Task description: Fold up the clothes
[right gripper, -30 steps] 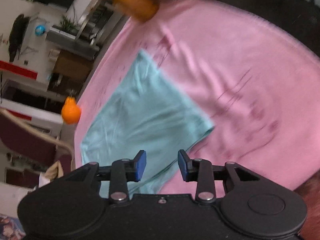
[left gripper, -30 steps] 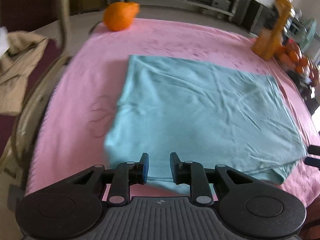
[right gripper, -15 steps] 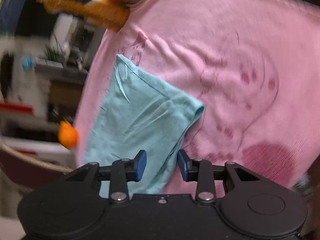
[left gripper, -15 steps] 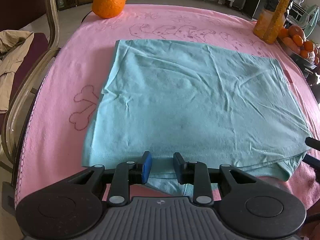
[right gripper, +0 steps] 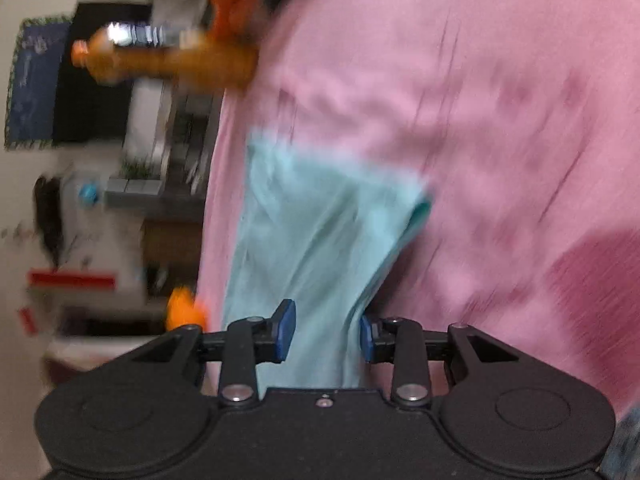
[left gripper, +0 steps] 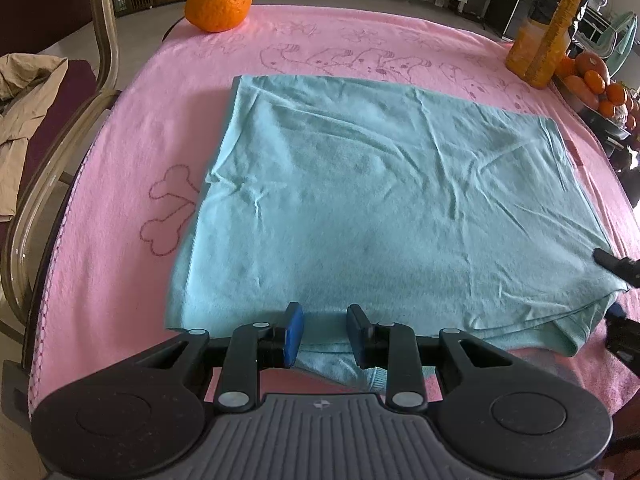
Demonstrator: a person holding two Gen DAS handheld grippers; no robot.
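Note:
A teal garment (left gripper: 380,200) lies folded into a rough rectangle on a pink towel (left gripper: 120,200). My left gripper (left gripper: 324,320) hangs just over the garment's near edge, its jaws apart and its pads clear of the cloth. At the garment's near right corner, my right gripper (left gripper: 610,284) straddles the cloth with one finger above and one below. The blurred right wrist view shows the garment (right gripper: 312,240) running between the parted jaws of my right gripper (right gripper: 326,320), with the fold's edge close to the right pad.
A large orange fruit (left gripper: 220,0) sits at the towel's far left corner. An orange bottle (left gripper: 548,28) and a tray of small oranges (left gripper: 596,84) stand at the far right. A chair (left gripper: 40,184) holding a beige jacket (left gripper: 24,100) stands at the left.
My left gripper's jaws have widened a little over the near edge. My right gripper has rolled and sunk toward the garment's corner, and the cloth is now between its jaws.

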